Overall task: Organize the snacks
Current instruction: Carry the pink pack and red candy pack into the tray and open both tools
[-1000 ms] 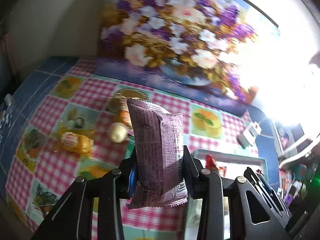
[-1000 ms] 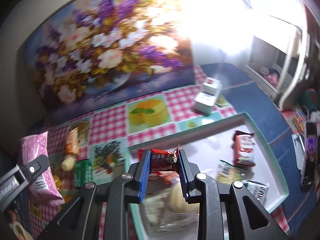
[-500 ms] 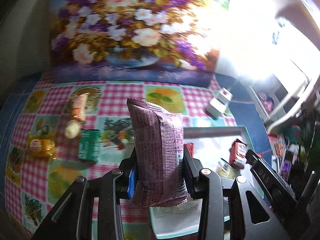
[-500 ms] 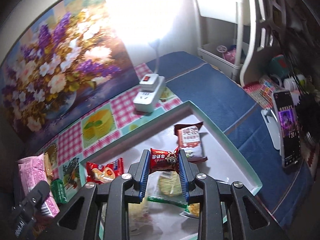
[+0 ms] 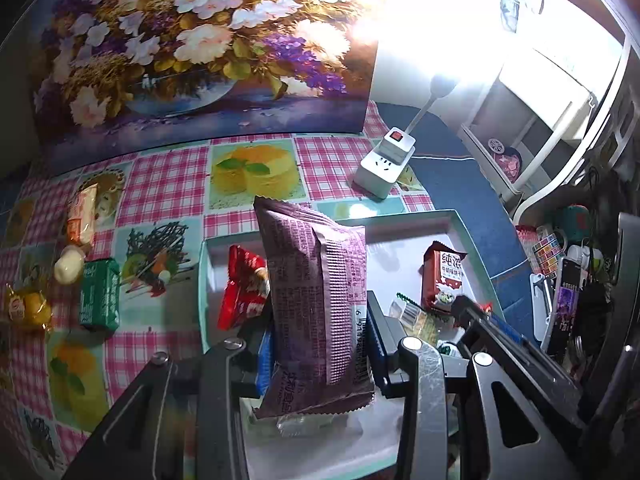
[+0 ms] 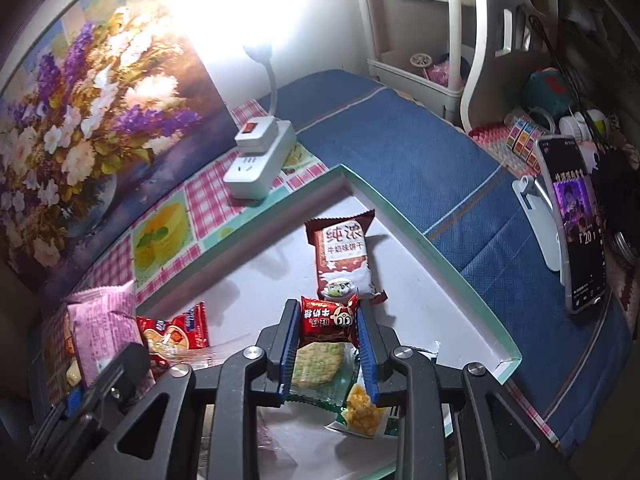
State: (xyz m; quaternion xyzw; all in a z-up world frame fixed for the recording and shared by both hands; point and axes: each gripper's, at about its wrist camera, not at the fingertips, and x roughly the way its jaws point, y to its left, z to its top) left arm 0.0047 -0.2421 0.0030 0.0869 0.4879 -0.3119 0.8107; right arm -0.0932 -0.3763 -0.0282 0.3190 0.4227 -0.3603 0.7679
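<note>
My left gripper is shut on a tall purple snack packet, held upright above the near left part of the white tray with a green rim; the packet also shows in the right wrist view. My right gripper is shut on a small red candy packet above the tray's middle. In the tray lie a brown milk-biscuit packet, a red packet, a clear-wrapped rice cracker and a yellow snack packet.
On the checked tablecloth left of the tray lie a green packet, a pale round candy, an orange-white wrapper and a yellow wrapped snack. A white power strip stands behind the tray. A phone on a stand is at right.
Both grippers have swung right over the tray, still holding their packets. The loose snacks on the cloth have slid toward the left edge of the left wrist view.
</note>
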